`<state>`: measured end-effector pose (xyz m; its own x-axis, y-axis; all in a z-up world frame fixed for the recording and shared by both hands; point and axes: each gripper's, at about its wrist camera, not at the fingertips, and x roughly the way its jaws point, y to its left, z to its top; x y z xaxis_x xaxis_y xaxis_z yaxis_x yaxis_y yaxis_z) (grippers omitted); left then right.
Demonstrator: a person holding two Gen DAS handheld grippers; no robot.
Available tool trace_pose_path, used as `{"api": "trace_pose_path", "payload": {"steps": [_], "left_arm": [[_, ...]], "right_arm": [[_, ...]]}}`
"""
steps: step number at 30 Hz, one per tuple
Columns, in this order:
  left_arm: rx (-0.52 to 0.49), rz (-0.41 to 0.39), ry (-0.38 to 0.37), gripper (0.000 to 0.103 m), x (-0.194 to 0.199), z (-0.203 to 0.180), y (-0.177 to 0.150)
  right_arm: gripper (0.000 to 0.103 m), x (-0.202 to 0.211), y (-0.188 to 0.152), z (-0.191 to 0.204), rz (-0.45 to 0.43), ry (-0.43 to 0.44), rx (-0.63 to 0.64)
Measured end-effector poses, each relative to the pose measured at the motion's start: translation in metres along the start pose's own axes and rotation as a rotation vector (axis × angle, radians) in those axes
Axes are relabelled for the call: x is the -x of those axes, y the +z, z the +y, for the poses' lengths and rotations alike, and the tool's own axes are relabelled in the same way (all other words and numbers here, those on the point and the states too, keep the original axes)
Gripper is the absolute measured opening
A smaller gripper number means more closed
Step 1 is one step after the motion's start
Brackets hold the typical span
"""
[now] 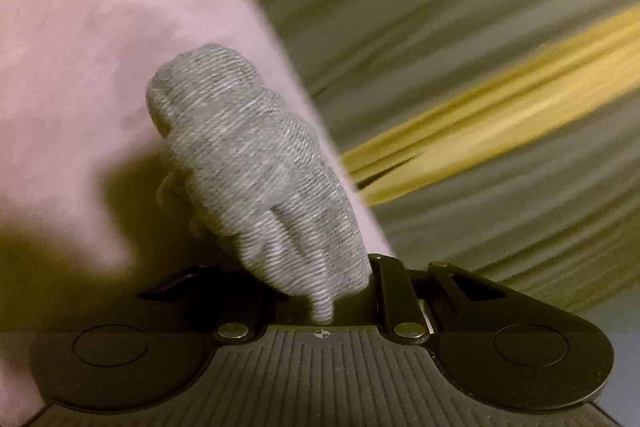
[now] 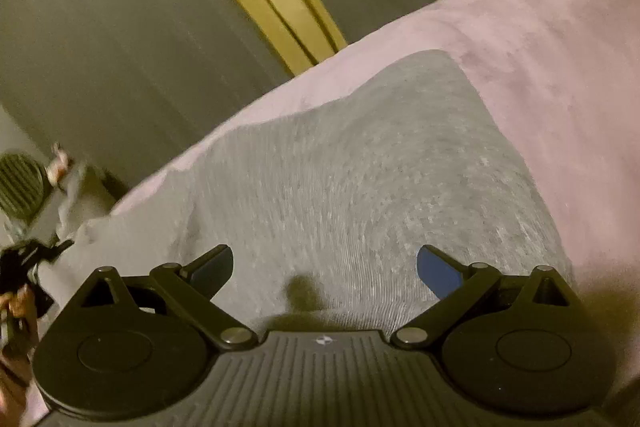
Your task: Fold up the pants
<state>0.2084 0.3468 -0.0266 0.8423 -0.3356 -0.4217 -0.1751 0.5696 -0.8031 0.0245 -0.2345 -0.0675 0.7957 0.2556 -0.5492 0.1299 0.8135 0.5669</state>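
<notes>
The grey pants are seen spread on a pink blanket, so the fold is judged barely begun, with most of it left to do. A bunched end of the pants is clamped in the closed jaws of the left gripper, lifted above the blanket. The right gripper is held over the pants with its jaws wide apart, gripping nothing. The waistband and the full length of the legs are cut off, and the background is blurred.
</notes>
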Motion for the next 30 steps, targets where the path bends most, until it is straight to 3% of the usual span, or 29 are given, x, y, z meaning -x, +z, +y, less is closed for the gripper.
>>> {"api": "trace_pose_path", "payload": {"steps": [2, 5, 10, 11, 13, 15, 16, 19, 21, 24, 26, 30], "left_arm": [[-0.109, -0.029, -0.02, 0.019, 0.015, -0.03, -0.003], [-0.288, -0.044, -0.111, 0.019, 0.033, -0.093, -0.022], [-0.587, 0.0, -0.259, 0.021, 0.039, -0.194, -0.091], [-0.654, 0.021, -0.281, 0.027, 0.036, -0.211, -0.114], [-0.738, 0.064, -0.287, 0.053, 0.023, -0.232, -0.156], [-0.803, 0.123, -0.295, 0.095, 0.008, -0.243, -0.205], [-0.841, 0.15, -0.289, 0.101, 0.002, -0.244, -0.229], [-1.012, 0.304, -0.184, 0.1, -0.026, -0.236, -0.29], [-1.015, 0.367, -0.094, 0.1, -0.036, -0.22, -0.301], [-0.822, 0.43, -0.075, 0.1, -0.029, -0.193, -0.273], [-0.693, 0.416, -0.064, 0.1, 0.004, -0.169, -0.255], [-0.584, 0.325, 0.068, 0.1, 0.015, -0.134, -0.206]], "right_arm": [[0.099, 0.004, 0.001, -0.005, -0.011, 0.011, -0.042], [0.099, 0.01, 0.003, -0.012, -0.036, 0.034, -0.1], [0.099, 0.023, 0.009, -0.025, -0.101, 0.082, -0.224], [0.099, 0.026, 0.01, -0.029, -0.114, 0.086, -0.246], [0.099, 0.032, 0.011, -0.036, -0.138, 0.094, -0.288], [0.099, 0.038, 0.012, -0.045, -0.166, 0.105, -0.335], [0.099, 0.04, 0.015, -0.051, -0.177, 0.11, -0.35], [0.099, 0.047, 0.017, -0.062, -0.21, 0.077, -0.386], [0.099, 0.047, 0.019, -0.068, -0.218, 0.062, -0.395], [0.099, 0.045, 0.02, -0.077, -0.218, 0.11, -0.439], [0.099, 0.04, 0.021, -0.078, -0.192, 0.132, -0.453], [0.099, 0.029, 0.02, -0.066, -0.104, 0.161, -0.424]]}}
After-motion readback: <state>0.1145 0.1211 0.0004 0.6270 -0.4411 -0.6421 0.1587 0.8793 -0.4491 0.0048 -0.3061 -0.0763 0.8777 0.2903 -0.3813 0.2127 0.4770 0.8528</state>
